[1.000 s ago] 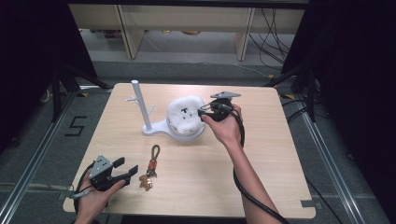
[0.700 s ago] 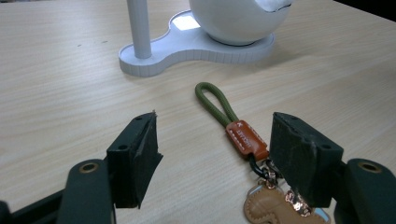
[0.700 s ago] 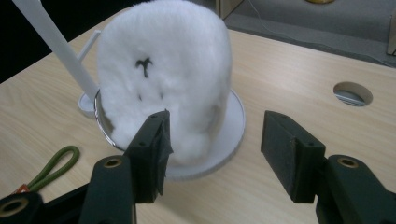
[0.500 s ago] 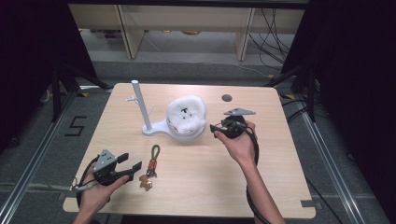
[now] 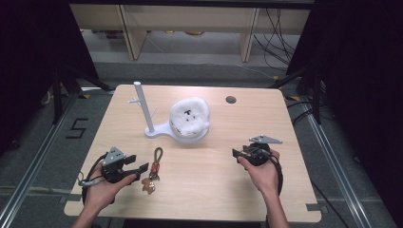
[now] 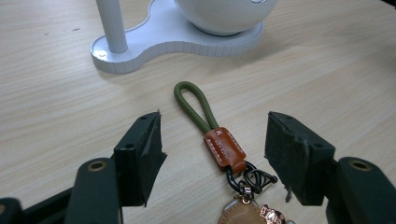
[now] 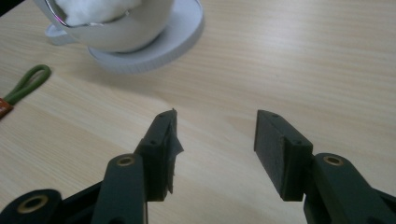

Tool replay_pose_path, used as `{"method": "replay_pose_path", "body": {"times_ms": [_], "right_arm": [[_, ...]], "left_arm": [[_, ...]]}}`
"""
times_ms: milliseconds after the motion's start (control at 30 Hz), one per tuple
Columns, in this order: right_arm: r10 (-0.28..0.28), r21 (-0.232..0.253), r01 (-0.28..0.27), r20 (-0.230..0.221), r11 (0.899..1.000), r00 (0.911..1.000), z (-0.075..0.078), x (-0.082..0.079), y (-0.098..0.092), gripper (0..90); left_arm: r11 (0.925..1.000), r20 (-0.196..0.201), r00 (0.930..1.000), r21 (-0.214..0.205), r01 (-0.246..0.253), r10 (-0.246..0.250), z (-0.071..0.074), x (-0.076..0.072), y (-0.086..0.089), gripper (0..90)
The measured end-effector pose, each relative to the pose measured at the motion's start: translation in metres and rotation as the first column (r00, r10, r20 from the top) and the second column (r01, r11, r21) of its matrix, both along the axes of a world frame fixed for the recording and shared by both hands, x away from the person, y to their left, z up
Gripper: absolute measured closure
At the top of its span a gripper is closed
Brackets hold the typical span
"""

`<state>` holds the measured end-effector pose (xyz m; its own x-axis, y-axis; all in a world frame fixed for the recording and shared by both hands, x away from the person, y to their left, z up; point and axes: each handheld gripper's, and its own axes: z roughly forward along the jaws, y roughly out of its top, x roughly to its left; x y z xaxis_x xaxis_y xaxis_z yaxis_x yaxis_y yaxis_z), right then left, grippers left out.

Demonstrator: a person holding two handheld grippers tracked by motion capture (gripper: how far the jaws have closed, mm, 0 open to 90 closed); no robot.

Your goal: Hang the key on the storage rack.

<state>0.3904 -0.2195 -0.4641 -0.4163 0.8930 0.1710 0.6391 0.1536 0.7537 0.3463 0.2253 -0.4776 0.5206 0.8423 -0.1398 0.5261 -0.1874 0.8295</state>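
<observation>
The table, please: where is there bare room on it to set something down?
Bare: the table's right half around the right gripper, and left of the white stand. Crowded: the keychain lies by the left gripper.

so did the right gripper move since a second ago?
Yes. In the high view the right gripper has come away from the white bowl stand toward the person's edge of the table, stopping right of the stand, jaws open.

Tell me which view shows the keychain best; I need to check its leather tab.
The left gripper view: the keychain lies close up between open fingers, tab stitching clear. The high view shows it small; the right gripper view catches its green loop at the edge.
</observation>
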Motion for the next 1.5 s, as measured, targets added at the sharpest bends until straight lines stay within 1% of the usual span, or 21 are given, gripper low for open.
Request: {"method": "replay_pose_path", "body": {"times_ms": [100,167,267,300,367,433,533,600,700,733,800,933,1067,1133,1167,1200,1267,1333,1367,1400,1500], "right_arm": [[-0.001,-0.002,0.001,-0.005,1.0,1.0,-0.002,-0.003,-0.007,49.7],[-0.013,-0.004,0.013,-0.001,1.0,0.9999,-0.001,-0.004,-0.011,49.5],[-0.034,-0.033,0.033,-0.007,0.999,0.9994,0.001,-0.006,-0.016,49.2],[-0.027,-0.014,0.027,-0.014,1.0,0.9995,0.002,-0.007,-0.017,49.2],[-0.029,-0.023,0.029,-0.017,0.999,0.9994,0.002,-0.008,-0.018,48.7],[-0.025,-0.03,0.025,-0.025,0.999,0.9994,0.002,-0.009,-0.019,48.7],[-0.027,-0.029,0.026,-0.033,0.999,0.9991,0.003,-0.009,-0.021,48.3],[-0.033,-0.037,0.031,-0.048,0.999,0.9983,0.003,-0.009,-0.02,48.2],[-0.018,-0.046,0.015,-0.052,0.999,0.9985,0.002,-0.008,-0.022,48.0],[-0.036,-0.044,0.033,-0.074,0.999,0.9966,0.002,-0.009,-0.022,48.0],[-0.034,-0.057,0.03,-0.063,0.998,0.9975,0.001,-0.009,-0.023,47.7],[-0.031,-0.047,0.029,-0.055,0.998,0.998,0.001,-0.009,-0.024,47.2],[-0.038,-0.049,0.035,-0.056,0.998,0.9977,0.003,-0.01,-0.024,46.8],[-0.039,-0.04,0.037,-0.054,0.999,0.9978,0.001,-0.009,-0.024,46.3],[-0.038,-0.039,0.036,-0.056,0.999,0.9977,0.002,-0.009,-0.024,46.1],[-0.038,-0.042,0.036,-0.058,0.999,0.9976,0.003,-0.009,-0.023,46.1],[-0.031,-0.032,0.029,-0.062,0.999,0.9976,0.003,-0.009,-0.023,46.0],[-0.029,-0.036,0.027,-0.062,0.999,0.9976,0.003,-0.009,-0.023,46.0],[-0.021,-0.019,0.02,-0.057,1.0,0.9981,0.002,-0.008,-0.023,46.0],[-0.021,-0.019,0.02,-0.057,1.0,0.9982,0.001,-0.008,-0.023,46.0],[-0.037,-0.033,0.034,-0.073,0.999,0.9967,0.002,-0.01,-0.021,45.9]], "left_arm": [[0.9994,-0.029,0.9996,0.036,-0.003,0.004,0.004,0.003,-0.002,36.5],[0.9995,-0.04,0.9992,0.032,-0.008,0.009,0.005,0.005,-0.005,36.9],[0.9962,-0.105,0.9944,0.085,0.017,-0.008,0.011,0.013,-0.009,37.2],[0.9938,-0.129,0.9914,0.107,0.031,-0.017,0.014,0.015,-0.011,37.5],[0.9875,-0.166,0.9856,0.147,0.056,-0.032,0.019,0.022,-0.013,37.9],[0.9861,-0.179,0.9835,0.157,0.054,-0.026,0.019,0.025,-0.016,38.1],[0.9856,-0.247,0.9688,0.167,0.025,0.017,0.019,0.036,-0.029,38.6],[0.9769,-0.304,0.9526,0.207,0.053,0.013,0.019,0.041,-0.031,38.8],[0.9707,-0.364,0.931,0.231,0.066,0.023,0.016,0.047,-0.037,39.0],[0.9702,-0.372,0.9278,0.234,0.064,0.028,0.015,0.049,-0.039,39.0],[0.9642,-0.404,0.9138,0.255,0.073,0.038,0.013,0.051,-0.042,38.9],[0.9579,-0.449,0.8926,0.273,0.089,0.045,0.008,0.058,-0.046,39.0],[0.9557,-0.473,0.8801,0.277,0.1,0.045,0.004,0.061,-0.049,40.0],[0.9474,-0.486,0.8722,0.301,0.108,0.055,0.004,0.061,-0.051,41.1],[0.9568,-0.504,0.8585,0.284,0.064,0.092,0.003,0.059,-0.055,42.0],[0.9526,-0.497,0.8636,0.294,0.078,0.083,0.003,0.061,-0.055,42.8],[0.9439,-0.502,0.861,0.316,0.097,0.08,0.003,0.063,-0.056,43.6],[0.9451,-0.516,0.8503,0.317,0.079,0.102,0.002,0.064,-0.059,43.8],[0.939,-0.512,0.8527,0.332,0.089,0.101,0.003,0.065,-0.06,43.9],[0.9387,-0.508,0.8548,0.335,0.084,0.105,0.002,0.066,-0.061,44.0],[0.9342,-0.514,0.8501,0.347,0.084,0.114,0.001,0.067,-0.063,44.6]]}}
